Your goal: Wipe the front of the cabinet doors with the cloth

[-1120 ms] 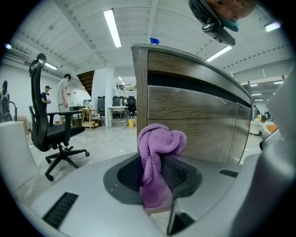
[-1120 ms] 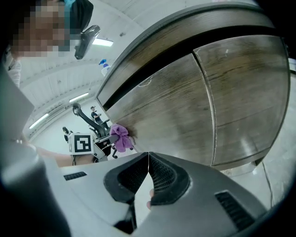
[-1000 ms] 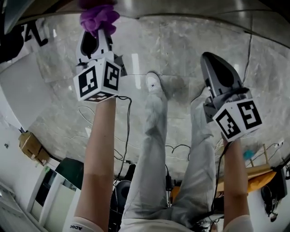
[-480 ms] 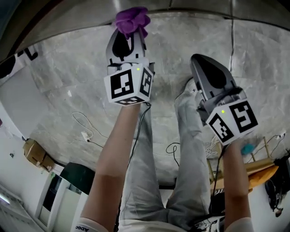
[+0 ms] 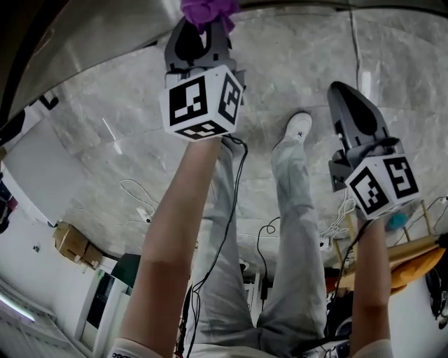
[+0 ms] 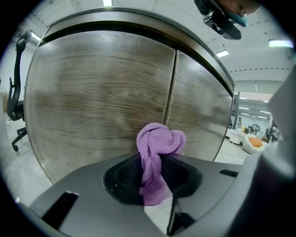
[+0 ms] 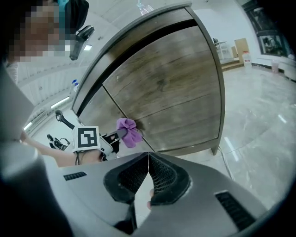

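Purple cloth (image 6: 157, 147) is clamped by the left gripper (image 6: 155, 172) at the seam of the cabinet doors (image 6: 99, 99); the right gripper (image 7: 148, 159) is held closed.

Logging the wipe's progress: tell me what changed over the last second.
The left tool, still shut on the purple cloth, swung rightward and then up the head view, toward the cabinet doors. The right tool stayed shut and empty, held to the right.

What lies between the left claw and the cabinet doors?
The purple cloth, clamped in the left claw, bunched before the cabinet doors; the left gripper view shows it.
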`<state>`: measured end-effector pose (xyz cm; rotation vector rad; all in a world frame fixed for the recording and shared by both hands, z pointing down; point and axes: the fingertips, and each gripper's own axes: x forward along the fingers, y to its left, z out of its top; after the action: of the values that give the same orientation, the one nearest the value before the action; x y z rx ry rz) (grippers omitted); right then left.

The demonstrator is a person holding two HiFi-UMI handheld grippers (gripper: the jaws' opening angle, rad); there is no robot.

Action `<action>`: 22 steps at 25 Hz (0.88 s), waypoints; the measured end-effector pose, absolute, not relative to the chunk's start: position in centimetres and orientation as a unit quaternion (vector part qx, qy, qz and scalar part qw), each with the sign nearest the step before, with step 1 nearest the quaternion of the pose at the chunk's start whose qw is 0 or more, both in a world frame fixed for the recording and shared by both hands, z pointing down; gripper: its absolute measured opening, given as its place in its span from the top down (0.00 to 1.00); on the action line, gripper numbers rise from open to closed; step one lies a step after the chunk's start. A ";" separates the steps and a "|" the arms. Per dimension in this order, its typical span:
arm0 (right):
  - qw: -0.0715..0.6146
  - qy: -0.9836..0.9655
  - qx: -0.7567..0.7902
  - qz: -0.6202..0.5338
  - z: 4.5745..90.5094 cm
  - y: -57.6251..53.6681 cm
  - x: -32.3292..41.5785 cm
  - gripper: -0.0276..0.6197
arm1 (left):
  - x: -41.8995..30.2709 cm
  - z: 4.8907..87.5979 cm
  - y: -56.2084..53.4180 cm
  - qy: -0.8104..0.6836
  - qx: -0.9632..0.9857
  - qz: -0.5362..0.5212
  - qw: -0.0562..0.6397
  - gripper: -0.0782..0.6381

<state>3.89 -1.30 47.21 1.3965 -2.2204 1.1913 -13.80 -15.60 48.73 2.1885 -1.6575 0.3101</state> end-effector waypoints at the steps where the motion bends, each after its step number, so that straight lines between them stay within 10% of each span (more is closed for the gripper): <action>1: 0.131 -0.762 0.483 0.410 47.3 -1.2 4.1 0.91 | -13.9 48.9 -15.5 -0.588 0.779 0.111 0.187 0.75; 22: 0.143 -0.798 0.437 0.389 47.5 -2.1 -14.0 0.91 | -35.3 50.2 -14.8 -0.601 0.762 0.169 0.173 0.75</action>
<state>-13.99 -2.13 47.53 1.2605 -2.3030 1.1217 -35.25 -14.79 50.18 2.1618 -1.7040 0.4806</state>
